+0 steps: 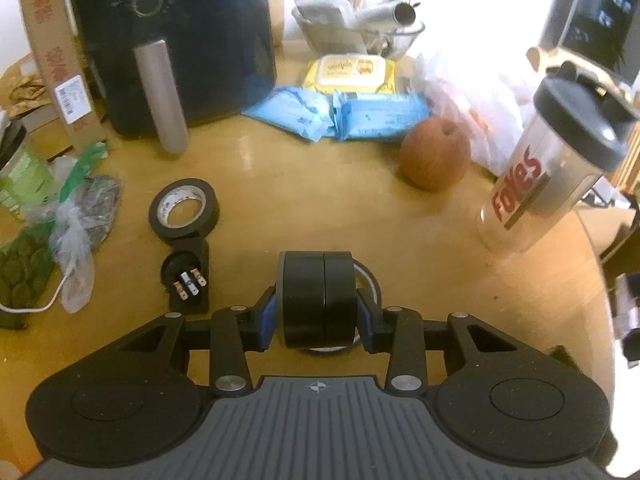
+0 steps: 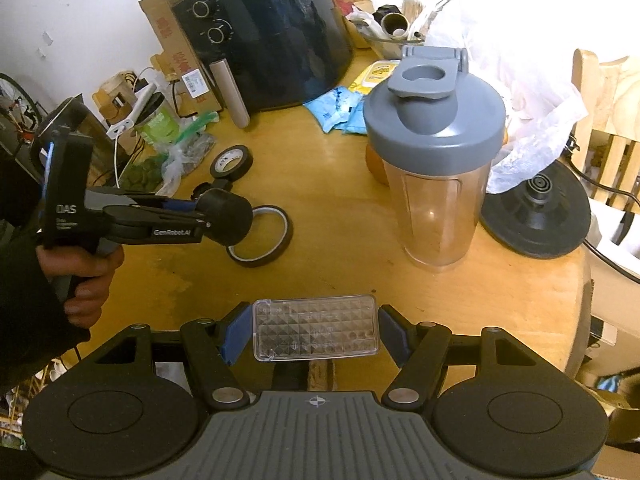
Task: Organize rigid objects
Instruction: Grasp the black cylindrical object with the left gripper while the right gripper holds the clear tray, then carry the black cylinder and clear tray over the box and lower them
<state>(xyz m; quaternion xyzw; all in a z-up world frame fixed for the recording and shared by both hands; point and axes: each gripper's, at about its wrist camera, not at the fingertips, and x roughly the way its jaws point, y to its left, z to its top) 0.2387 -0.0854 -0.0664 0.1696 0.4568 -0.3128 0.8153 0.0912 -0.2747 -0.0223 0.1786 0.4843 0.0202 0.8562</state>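
Currently the left gripper (image 1: 319, 312) is clamping a black disc-shaped case (image 1: 319, 298), pads pressing on its two flat faces, seam running vertical btwn them. In the right wrist view the case (image 2: 229, 218) is hanging just above the wooden table (image 2: 340, 248), over a thin brown tape ring (image 2: 260, 236) lying flat underneath. The case axis is running across the jaws, i.e. side to side.

The right gripper (image 2: 316, 332) is sitting w/ jaws part open around a clear ribbed plastic box (image 2: 316, 330); long axis spanning pad to pad. Contact at the pads: cannot tell.

The black tape roll (image 1: 184, 209) and black connector block (image 1: 188, 280) are lying left-fwd of the left gripper, so the left hand (image 2: 86, 276) is nearer. The shaker bottle (image 2: 436, 160) is standing fwd of the right gripper.
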